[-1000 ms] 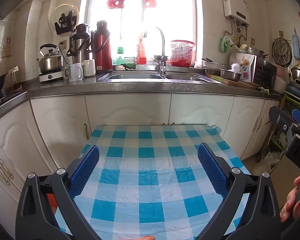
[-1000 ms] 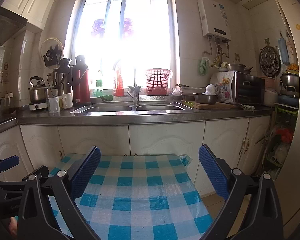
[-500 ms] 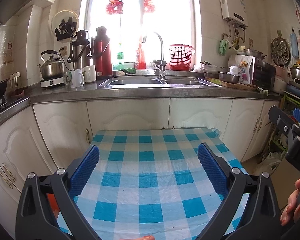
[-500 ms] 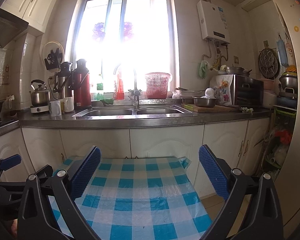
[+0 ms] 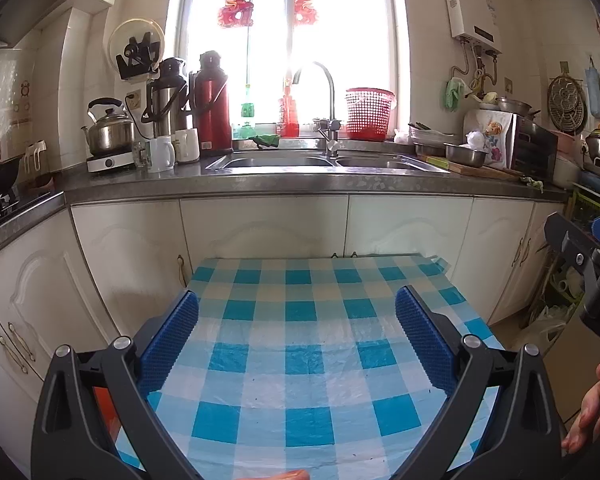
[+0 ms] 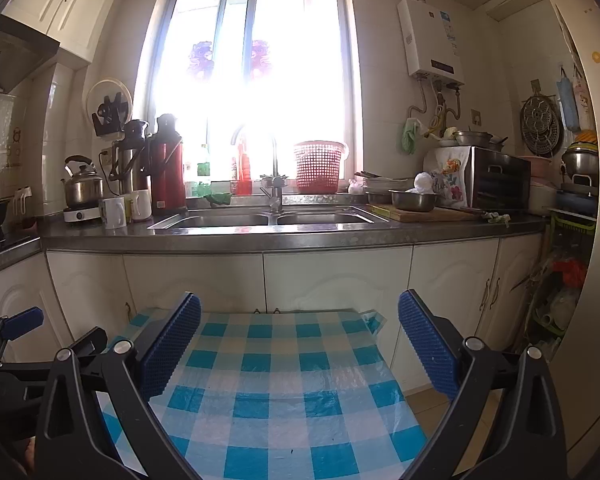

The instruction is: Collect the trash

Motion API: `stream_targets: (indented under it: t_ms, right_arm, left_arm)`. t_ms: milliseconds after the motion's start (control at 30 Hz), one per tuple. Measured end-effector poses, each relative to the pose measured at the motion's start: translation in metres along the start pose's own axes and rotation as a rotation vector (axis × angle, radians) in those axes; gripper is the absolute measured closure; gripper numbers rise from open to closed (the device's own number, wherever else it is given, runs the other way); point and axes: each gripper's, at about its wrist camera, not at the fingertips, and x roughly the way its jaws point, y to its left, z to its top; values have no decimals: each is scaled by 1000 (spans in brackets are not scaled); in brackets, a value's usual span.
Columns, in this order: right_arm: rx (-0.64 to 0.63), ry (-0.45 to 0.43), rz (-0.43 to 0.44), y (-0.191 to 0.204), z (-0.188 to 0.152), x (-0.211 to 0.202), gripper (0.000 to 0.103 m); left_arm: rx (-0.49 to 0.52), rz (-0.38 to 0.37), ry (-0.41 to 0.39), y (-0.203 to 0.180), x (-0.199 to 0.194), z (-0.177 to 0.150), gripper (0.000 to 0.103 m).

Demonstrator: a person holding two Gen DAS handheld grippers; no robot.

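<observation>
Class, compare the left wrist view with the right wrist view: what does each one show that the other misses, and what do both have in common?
Only the left wrist view shows a hand at its right edge. Only the right wrist view shows the upper cabinets and red items in the rack. Both show the checked tablecloth, sink, red basket, red thermos, kettle, and both grippers, left gripper and right gripper, open.

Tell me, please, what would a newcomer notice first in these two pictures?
First, the blue-and-white checked tablecloth filling the foreground, framed by the open left gripper with its blue fingers. Behind it, the bright window glares above the sink, with a red thermos at its left and a red basket at its right.
</observation>
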Motion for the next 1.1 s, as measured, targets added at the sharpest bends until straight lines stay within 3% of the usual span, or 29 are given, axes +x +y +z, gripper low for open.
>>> stream_targets:
  t_ms: [367, 667, 867, 1100]
  right_arm:
    - [10, 41, 9, -4, -10, 18, 5]
    - [41, 133, 13, -18, -39, 55, 5]
    - [52, 333, 19, -30, -87, 117, 5]
    - [22, 558, 31, -27, -151, 178, 5]
  left_arm:
    - [4, 17, 42, 1, 20, -8, 4]
    - [-19, -19, 145, -1, 66, -33, 4]
    - [-88, -20, 373, -3, 137, -79, 4]
    - [-81, 48, 508, -11, 188, -115, 4]
